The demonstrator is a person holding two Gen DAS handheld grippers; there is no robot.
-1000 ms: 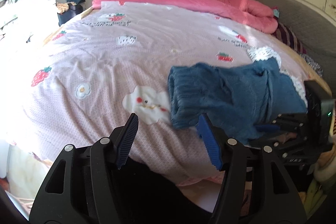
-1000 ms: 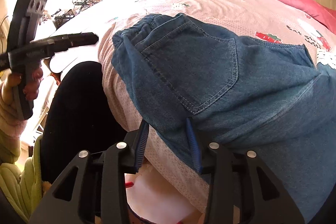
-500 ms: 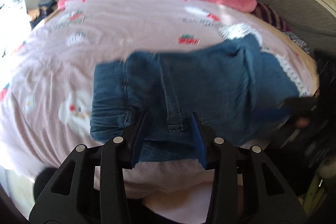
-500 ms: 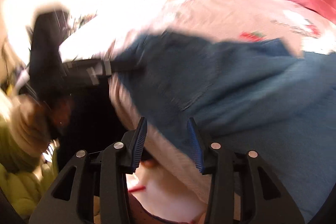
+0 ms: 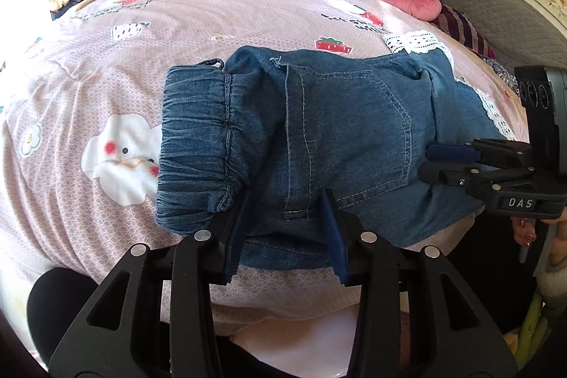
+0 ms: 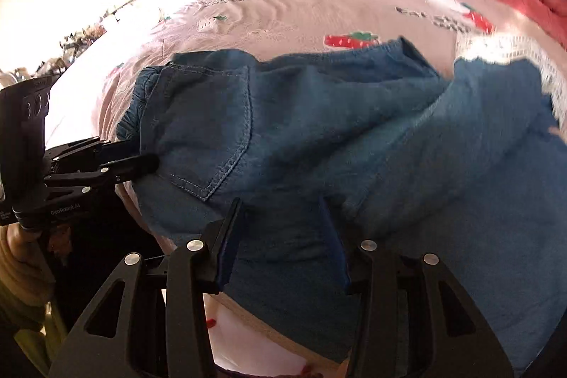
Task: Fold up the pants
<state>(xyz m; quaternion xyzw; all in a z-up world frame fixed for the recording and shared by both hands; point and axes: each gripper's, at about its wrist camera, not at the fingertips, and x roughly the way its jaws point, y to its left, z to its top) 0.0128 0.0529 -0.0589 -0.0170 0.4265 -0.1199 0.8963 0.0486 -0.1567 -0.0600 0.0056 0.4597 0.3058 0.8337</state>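
Left wrist, "DAS" on right gripper [image 5: 430, 162], seemingly shut

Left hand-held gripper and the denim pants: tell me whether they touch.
Cannot tell. In the left wrist view the left hand-held gripper straddles the denim pants near edge with open fingers; neither view plainly shows contact or a gap.

Folded blue denim pants [image 5: 319, 144] with a gathered elastic waistband lie mid-frame on a pink strawberry-print bedsheet [image 5: 219, 9]. At bottom centre, the black left gripper [image 5: 287, 229] stands spread over their near edge. The black right gripper [image 5: 446, 162] reaches in from the right edge.
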